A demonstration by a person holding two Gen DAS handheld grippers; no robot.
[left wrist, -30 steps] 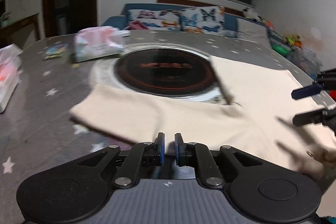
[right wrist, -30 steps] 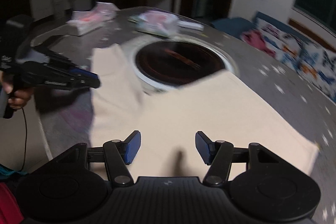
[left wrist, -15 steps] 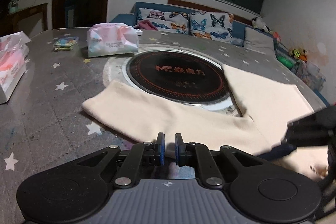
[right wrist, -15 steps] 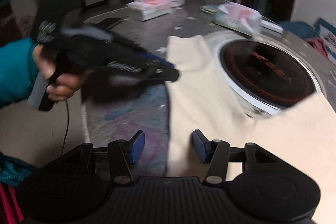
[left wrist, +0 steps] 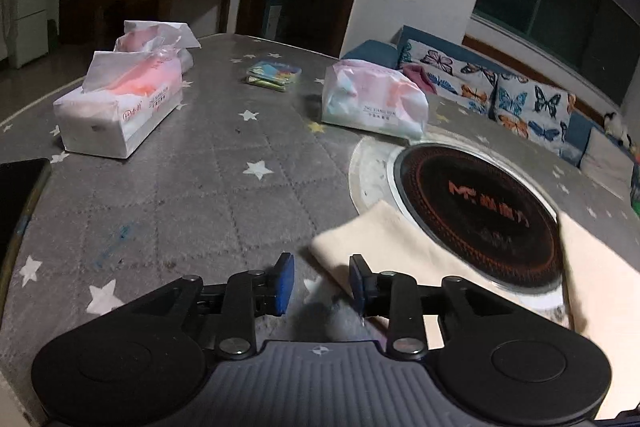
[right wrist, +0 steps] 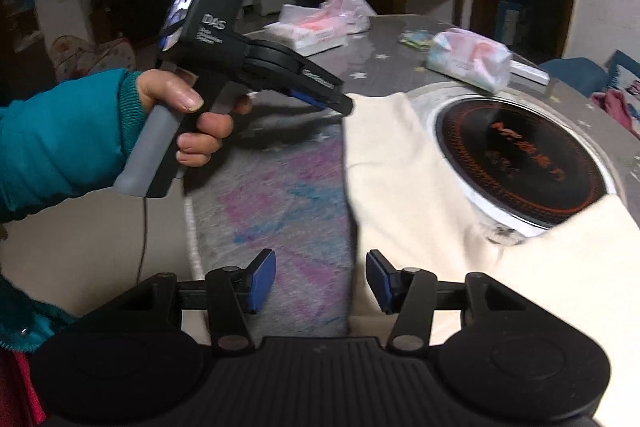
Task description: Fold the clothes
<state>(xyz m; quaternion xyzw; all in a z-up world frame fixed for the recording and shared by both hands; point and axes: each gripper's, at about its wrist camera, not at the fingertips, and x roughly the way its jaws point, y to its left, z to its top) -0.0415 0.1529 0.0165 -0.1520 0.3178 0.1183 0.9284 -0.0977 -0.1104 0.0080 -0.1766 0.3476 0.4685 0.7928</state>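
A cream garment lies flat on the grey star-print table, around the near side of a round black cooktop. In the left wrist view its left end lies just ahead of my left gripper, which is open and empty. The left gripper also shows in the right wrist view, with its tips at the garment's far left corner. My right gripper is open and empty, with the garment's left edge between its blue pads.
Two tissue packs stand at the left, another pack behind the cooktop, and a small colourful packet between them. A dark phone lies at the table's left edge. A sofa with butterfly cushions stands beyond.
My left gripper has opened and swung left to the garment's left end. My right gripper has moved left to the garment's near left edge and stays open.
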